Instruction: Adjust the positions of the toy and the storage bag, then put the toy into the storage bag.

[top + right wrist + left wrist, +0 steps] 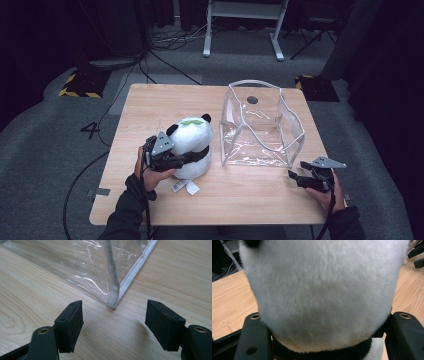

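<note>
Lab/recording studio, black curtains (45, 30), grey carpet (45, 150), floor cables (170, 40), hazard-taped weights (80, 85)

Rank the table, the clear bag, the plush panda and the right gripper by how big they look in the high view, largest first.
1. Table
2. Clear bag
3. Plush panda
4. Right gripper

The bag's outline is clearly wider than the panda, so no ties here.

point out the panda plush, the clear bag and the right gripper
panda plush (192, 137): high view, on its white head.
clear bag (296, 134): high view, on its white-trimmed right rim.
right gripper (296, 176): high view, midway between its open fingertips, near the bag's front right corner.
</note>
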`<state>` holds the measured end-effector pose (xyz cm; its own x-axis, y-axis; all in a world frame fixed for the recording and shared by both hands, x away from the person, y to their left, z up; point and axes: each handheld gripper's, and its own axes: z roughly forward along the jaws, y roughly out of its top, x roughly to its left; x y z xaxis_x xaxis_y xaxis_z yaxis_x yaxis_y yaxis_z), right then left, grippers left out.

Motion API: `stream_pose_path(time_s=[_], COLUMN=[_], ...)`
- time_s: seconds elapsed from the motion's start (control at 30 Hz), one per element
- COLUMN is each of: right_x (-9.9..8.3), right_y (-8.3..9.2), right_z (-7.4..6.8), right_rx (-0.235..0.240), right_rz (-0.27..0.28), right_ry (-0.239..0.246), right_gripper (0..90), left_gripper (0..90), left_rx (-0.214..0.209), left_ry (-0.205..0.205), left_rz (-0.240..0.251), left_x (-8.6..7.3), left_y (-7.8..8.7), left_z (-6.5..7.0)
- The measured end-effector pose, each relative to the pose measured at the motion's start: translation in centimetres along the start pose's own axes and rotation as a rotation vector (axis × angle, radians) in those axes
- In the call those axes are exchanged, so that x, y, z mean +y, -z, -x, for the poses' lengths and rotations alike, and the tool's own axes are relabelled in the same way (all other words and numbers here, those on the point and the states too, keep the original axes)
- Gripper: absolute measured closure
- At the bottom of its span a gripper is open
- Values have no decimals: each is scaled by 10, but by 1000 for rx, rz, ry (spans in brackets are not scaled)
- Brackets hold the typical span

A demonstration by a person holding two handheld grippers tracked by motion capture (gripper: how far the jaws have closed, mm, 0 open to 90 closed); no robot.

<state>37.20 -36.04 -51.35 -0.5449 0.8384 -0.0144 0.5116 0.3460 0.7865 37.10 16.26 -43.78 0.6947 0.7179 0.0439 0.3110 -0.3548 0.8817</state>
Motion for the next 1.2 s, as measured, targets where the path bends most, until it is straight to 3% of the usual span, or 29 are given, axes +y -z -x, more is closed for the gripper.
stream_pose_path(time_s=[0.13, 0.4, 0.53, 0.67, 0.9, 1.0, 1.03, 1.2], right_x=[0, 0, 0, 0, -1, -1, -1, -1], right_y=[0, -1, -1, -1, 1, 1, 1, 0], right_z=[-1, -1, -1, -1, -2, -2, -2, -2], right_rx=[-2, 4, 3, 6, 7, 5, 8, 6], right_rz=[-5, -10, -13, -16, -9, -12, -11, -16], right_ry=[4, 9, 7, 14, 21, 25, 25, 25], right_gripper=[307, 305, 305, 300, 300, 300, 300, 300], left_gripper=[345, 353, 368, 373, 374, 373, 373, 372], left_rx=[-16, 5, -7, -15, 0, 6, 0, 1], left_ry=[14, 13, 42, 25, 28, 49, 75, 101], left_rz=[0, 16, 34, 39, 112, 141, 171, 197], left_x=[-2, -3, 0, 5, 22, 26, 29, 40], left_y=[1, -1, 0, 1, 13, 18, 21, 25], left_z=[-3, 3, 5, 10, 11, 7, 3, -2])
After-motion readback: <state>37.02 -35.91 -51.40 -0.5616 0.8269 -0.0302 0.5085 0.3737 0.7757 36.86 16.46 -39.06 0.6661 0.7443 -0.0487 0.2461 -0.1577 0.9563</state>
